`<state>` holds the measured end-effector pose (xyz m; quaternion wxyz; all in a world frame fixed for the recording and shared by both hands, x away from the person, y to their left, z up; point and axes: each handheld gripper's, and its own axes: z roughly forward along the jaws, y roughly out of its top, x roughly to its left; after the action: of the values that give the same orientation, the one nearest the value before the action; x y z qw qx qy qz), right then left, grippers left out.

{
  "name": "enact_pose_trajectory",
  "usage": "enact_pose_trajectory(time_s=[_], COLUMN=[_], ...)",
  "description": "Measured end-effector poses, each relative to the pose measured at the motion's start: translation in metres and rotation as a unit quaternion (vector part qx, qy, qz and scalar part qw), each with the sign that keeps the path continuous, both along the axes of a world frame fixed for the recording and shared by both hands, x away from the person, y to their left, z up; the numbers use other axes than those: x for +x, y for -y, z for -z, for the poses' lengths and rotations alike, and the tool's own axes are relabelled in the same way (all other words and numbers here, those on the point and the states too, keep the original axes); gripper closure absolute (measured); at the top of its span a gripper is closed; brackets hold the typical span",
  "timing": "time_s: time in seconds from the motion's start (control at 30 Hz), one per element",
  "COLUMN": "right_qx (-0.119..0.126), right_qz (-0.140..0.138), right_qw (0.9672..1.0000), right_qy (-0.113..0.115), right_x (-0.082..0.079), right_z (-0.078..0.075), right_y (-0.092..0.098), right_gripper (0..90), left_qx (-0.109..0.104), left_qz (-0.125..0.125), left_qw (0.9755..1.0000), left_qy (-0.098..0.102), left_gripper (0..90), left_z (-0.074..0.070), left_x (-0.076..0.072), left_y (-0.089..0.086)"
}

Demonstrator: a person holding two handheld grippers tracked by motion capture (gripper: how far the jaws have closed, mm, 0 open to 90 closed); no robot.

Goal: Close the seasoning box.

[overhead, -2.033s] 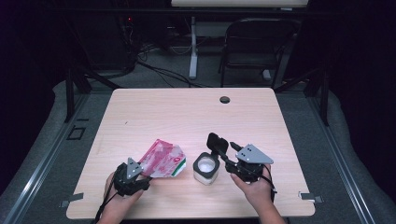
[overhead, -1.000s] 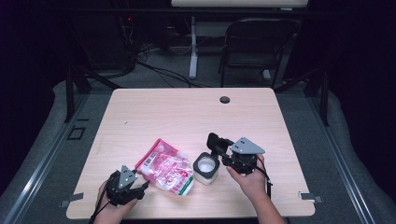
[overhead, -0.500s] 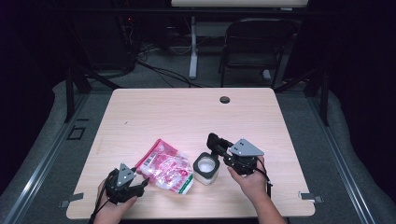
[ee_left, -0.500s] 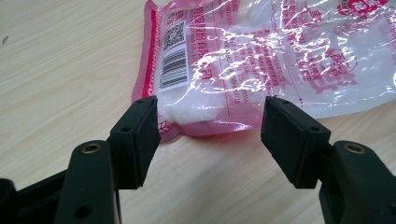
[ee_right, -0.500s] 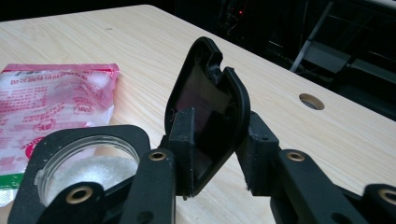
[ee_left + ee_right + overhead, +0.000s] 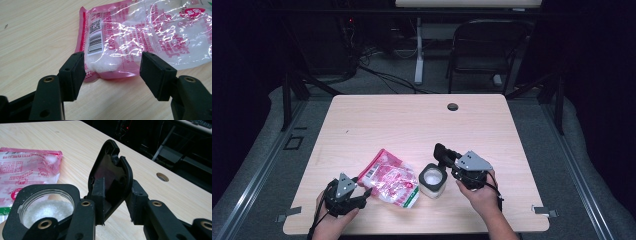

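Right gripper (image 6: 113,202), near right of the table (image 6: 362,125): jaws have just been closing and now pinch the black hinged flip lid (image 6: 110,176) of the small clear jar of white granules (image 6: 432,180), holding it raised; jar mouth open, likely ready for refilling. Left gripper (image 6: 112,71) half open, empty, its jaws straddling the near edge of the pink-and-clear plastic bag of white granules (image 6: 140,32), not gripping. Since two seconds ago the bag has swung, its right end now touching the jar's left.

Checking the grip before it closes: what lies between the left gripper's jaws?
The pink bag's bottom edge, untouched by the open jaws, per the left gripper view.
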<state>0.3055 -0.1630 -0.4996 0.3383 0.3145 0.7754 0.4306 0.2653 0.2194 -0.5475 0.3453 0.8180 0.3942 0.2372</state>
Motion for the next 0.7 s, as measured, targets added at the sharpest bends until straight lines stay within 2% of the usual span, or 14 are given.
enact_pose_trajectory(time_s=[0.3, 0.7], right_qx=[-0.004, -0.038], right_qz=[-0.006, -0.023], right_qw=[1.0, 0.9988], right_qy=[0.003, 0.018], right_x=[-0.003, -0.014], right_z=[-0.001, -0.004], right_y=[-0.001, -0.006], right_gripper=[73.4, 79.0], left_qx=[-0.007, -0.009], left_qz=[-0.01, -0.012], left_qw=[0.9999, 0.9998], left_qy=[0.006, 0.01], left_gripper=[37.2, 37.5], left_z=[-0.001, -0.003], left_x=[0.0, -0.001], left_y=[-0.003, -0.004])
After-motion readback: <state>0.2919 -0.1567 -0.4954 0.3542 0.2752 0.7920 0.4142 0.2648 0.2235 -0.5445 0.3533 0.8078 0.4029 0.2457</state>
